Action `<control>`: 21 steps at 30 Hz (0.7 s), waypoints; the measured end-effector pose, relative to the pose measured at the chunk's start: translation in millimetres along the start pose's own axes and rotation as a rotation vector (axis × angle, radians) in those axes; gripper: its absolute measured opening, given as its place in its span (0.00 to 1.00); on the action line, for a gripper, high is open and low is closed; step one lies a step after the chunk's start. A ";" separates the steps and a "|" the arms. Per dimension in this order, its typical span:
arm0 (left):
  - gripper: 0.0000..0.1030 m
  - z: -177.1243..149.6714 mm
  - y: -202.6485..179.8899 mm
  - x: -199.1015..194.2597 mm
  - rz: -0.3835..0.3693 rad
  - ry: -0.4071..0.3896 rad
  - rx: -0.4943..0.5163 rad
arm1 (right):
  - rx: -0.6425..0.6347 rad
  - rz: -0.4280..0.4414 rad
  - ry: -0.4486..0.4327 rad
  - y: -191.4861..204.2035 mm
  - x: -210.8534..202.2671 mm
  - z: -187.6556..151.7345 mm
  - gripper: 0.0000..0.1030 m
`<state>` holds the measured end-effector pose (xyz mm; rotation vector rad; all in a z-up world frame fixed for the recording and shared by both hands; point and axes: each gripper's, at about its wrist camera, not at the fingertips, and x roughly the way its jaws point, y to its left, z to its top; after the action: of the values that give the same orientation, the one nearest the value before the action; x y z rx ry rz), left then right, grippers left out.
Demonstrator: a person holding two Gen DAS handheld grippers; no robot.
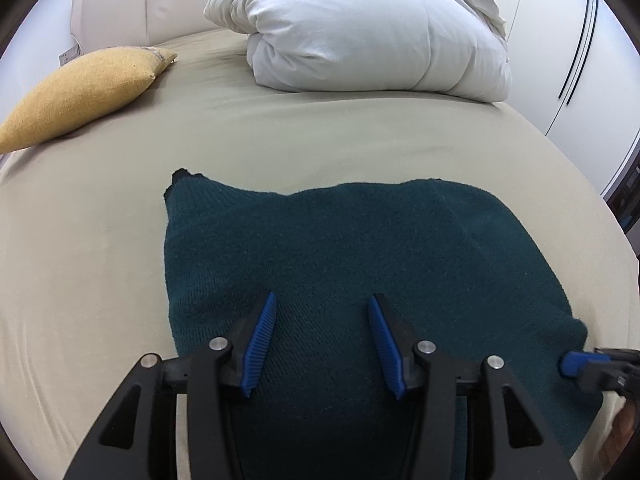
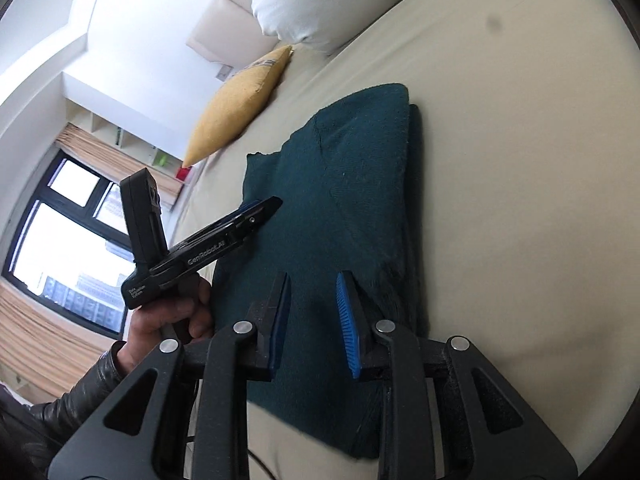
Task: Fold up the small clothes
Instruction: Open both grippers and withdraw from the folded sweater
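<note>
A dark teal knitted garment lies folded flat on the beige bed sheet. My left gripper hovers over its near part, open, with only the fabric below showing between the blue pads. In the right wrist view the garment shows a doubled edge along its right side. My right gripper stands open above its near end, nothing between the pads. A hand holds the left gripper over the garment's left edge. One blue fingertip of the right gripper shows beside the garment's near right corner.
A yellow cushion lies at the far left of the bed. A bundled white duvet sits at the head end. Bare sheet stretches right of the garment. A window and a white wardrobe flank the bed.
</note>
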<state>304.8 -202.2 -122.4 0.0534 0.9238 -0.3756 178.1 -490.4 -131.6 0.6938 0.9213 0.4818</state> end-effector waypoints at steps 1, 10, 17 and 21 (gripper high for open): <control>0.51 -0.4 -0.5 -0.1 0.002 -0.001 0.000 | -0.008 0.009 0.002 9.9 -1.8 -1.7 0.28; 0.50 -2.0 -1.9 -4.4 0.006 -0.008 0.008 | -0.010 0.034 0.022 0.5 -13.2 -43.5 0.54; 0.49 -15.7 8.8 -72.0 -0.063 -0.046 -0.082 | -0.016 0.063 -0.028 23.5 -46.3 -49.7 0.57; 0.49 -49.3 5.2 -95.8 -0.145 -0.040 -0.132 | 0.009 0.070 -0.002 22.7 -35.0 -49.3 0.59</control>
<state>216.7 -159.1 -77.4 -0.1421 0.9139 -0.4479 116.1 -481.0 -116.4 0.7365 0.8999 0.5391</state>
